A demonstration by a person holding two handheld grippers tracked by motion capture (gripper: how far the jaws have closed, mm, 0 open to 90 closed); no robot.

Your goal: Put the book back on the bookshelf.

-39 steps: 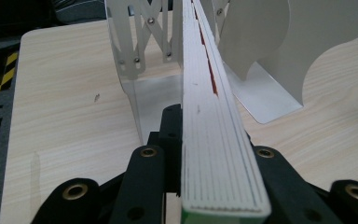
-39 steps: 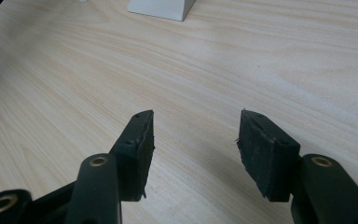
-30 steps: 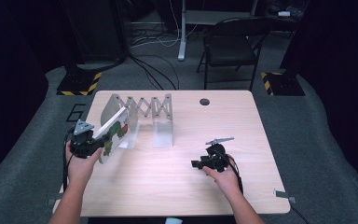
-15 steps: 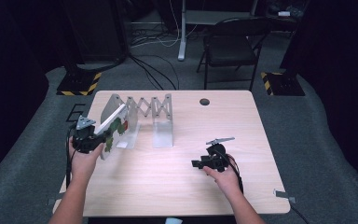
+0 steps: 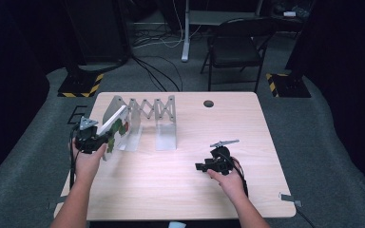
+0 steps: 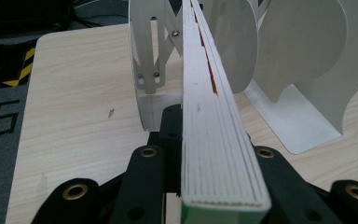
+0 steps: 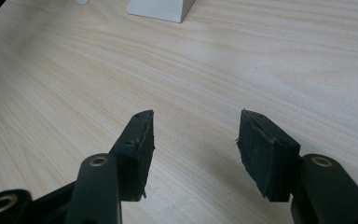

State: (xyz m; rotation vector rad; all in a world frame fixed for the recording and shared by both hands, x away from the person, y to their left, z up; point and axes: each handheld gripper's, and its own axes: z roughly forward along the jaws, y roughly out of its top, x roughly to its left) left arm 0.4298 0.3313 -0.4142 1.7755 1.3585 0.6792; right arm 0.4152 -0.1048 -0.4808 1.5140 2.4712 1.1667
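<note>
Your left gripper [image 5: 105,138] clamped on a thin book [image 6: 214,121], tilted at the near end of the white expandable book rack [image 5: 145,116] by the tabletop's [image 5: 171,190] left edge, your right gripper [image 7: 193,149] resting near the right edge, jaws apart, holding nothing.

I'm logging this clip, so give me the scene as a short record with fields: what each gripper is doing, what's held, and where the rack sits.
left gripper: shut on the book, at the rack's left end
book: thin, white page edges, tilted, its far end between the rack's dividers
rack: white expanding metal book rack, standing on the table's far left part
right gripper: open, nothing between the jaws, above bare wood
table: light wood
</note>
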